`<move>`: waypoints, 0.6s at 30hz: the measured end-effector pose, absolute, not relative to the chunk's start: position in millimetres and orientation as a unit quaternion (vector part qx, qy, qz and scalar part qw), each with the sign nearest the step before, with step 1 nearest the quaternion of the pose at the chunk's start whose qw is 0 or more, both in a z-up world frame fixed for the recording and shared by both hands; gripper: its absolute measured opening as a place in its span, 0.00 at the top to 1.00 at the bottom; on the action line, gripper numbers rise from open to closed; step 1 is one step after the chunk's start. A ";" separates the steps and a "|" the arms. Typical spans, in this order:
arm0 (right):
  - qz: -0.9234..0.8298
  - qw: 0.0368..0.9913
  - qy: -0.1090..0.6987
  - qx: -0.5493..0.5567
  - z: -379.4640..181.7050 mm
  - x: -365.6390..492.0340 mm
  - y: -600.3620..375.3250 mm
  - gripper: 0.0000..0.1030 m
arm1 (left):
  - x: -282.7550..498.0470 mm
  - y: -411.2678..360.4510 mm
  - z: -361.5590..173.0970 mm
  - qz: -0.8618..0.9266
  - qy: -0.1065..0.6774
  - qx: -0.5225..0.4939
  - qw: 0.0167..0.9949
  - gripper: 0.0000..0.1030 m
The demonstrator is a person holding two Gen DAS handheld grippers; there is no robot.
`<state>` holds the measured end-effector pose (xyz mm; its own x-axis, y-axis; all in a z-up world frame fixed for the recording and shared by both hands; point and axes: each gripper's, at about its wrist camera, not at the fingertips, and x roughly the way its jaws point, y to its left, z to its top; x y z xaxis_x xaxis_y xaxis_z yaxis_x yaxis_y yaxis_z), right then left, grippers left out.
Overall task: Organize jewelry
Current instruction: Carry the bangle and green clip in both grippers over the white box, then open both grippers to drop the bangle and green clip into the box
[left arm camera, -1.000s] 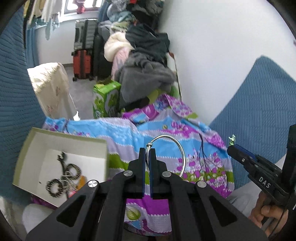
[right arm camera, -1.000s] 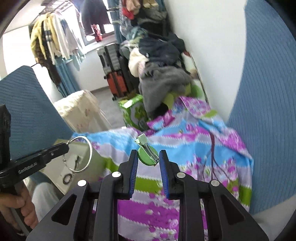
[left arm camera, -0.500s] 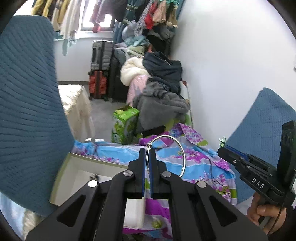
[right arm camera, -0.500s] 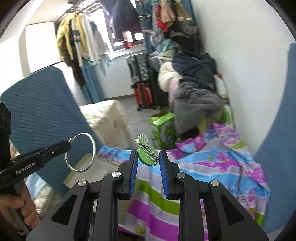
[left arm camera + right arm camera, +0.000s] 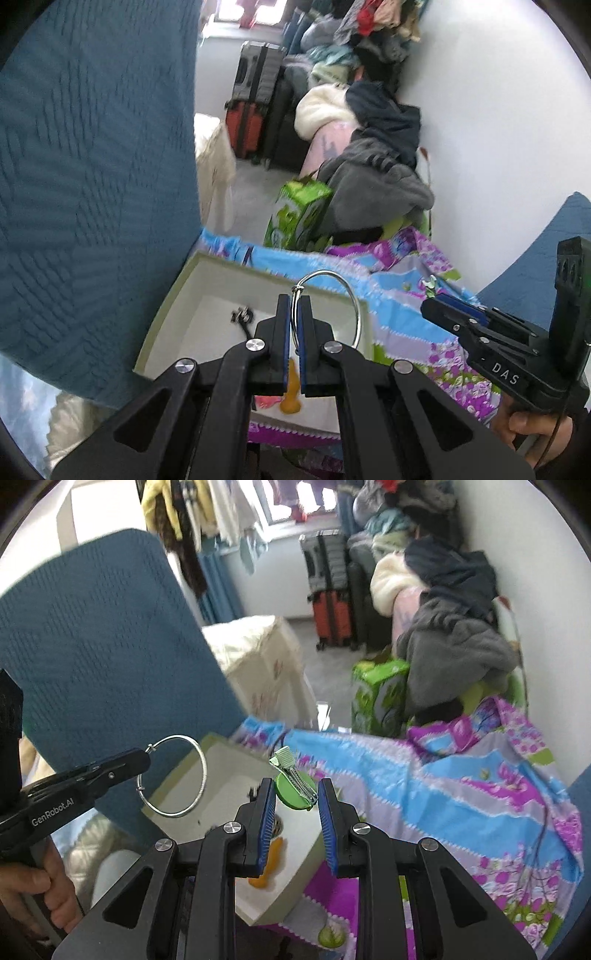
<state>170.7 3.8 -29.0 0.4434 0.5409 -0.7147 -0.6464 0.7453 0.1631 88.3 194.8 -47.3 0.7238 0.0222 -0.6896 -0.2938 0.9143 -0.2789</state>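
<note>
Box [image 5: 207,295] now nearer; left gripper [image 5: 294,314] pinches thin metal hoop [image 5: 347,295].

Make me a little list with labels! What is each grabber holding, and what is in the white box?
left gripper: shut on silver ring, held above the box
right gripper: shut on green hair clip
white box: open, on the flowery cloth
inside the box: a small dark trinket and an orange piece; the rest is hidden by the grippers
behind: suitcases and a clothes pile
</note>
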 end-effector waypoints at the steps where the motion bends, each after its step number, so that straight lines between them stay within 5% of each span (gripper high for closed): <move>1: 0.352 0.842 0.403 -0.071 -37.7 173.0 9.4 0.79 | 90.6 198.5 -56.5 0.089 0.370 -0.191 0.905 0.97; 16: 0.347 0.804 0.469 -0.116 -105.6 194.2 47.4 0.78 | 110.3 223.6 -136.1 0.104 0.449 -0.230 0.857 0.97; 18: 0.344 0.803 0.472 -0.118 -107.3 194.9 46.3 0.70 | 111.5 222.0 -132.7 0.103 0.448 -0.224 0.859 0.97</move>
<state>194.9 46.3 -107.3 0.3179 0.4422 -0.8387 -0.6642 0.7351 0.1358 111.5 222.0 -132.7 0.5767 -0.0243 -0.8166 -0.3778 0.8783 -0.2929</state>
